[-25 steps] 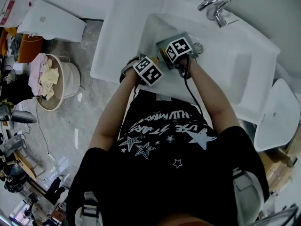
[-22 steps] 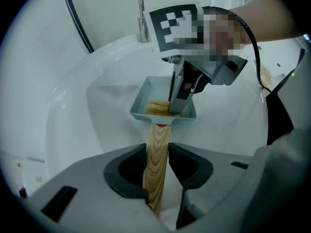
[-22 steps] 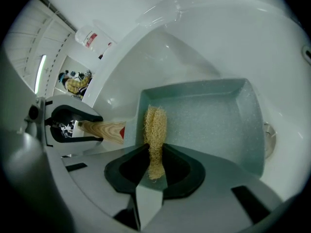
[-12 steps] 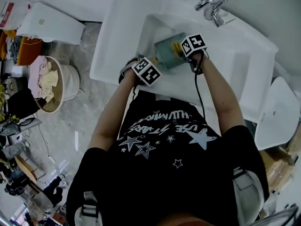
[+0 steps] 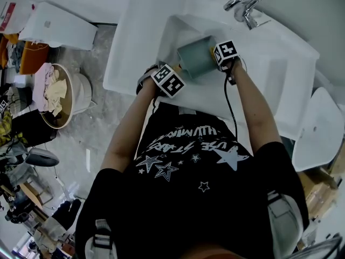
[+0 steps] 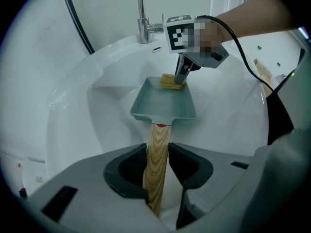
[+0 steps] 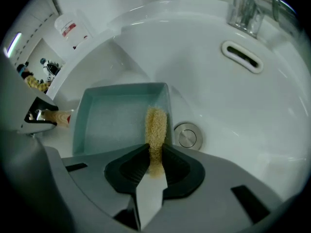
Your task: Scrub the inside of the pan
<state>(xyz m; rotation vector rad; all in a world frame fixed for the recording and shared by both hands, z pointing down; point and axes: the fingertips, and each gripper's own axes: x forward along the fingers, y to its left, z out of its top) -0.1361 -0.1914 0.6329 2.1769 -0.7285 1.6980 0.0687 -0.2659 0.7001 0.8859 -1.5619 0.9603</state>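
Note:
A square teal pan [image 5: 194, 58] sits in the white sink [image 5: 269, 63]. Its wooden handle [image 6: 156, 154] runs back between the pads of my left gripper [image 6: 158, 166], which is shut on it. My right gripper [image 7: 155, 161] is shut on a yellow scrub sponge [image 7: 156, 127] and points steeply down. The sponge [image 6: 170, 81] touches the inside of the pan [image 6: 163, 103] at its far rim, by the right-hand corner. In the head view my left gripper [image 5: 171, 80] is at the sink's near rim and my right gripper [image 5: 225, 52] is over the pan's right edge.
A chrome faucet [image 7: 248, 8] and an overflow slot [image 7: 241, 56] are at the back of the basin. The round drain [image 7: 187, 136] lies just right of the pan [image 7: 114, 120]. A basket of cloths [image 5: 56, 93] stands on the floor to the left.
My right gripper has slid the sponge from the middle of the pan to its right edge, uncovering the pan's floor. The left gripper and the pan have stayed put.

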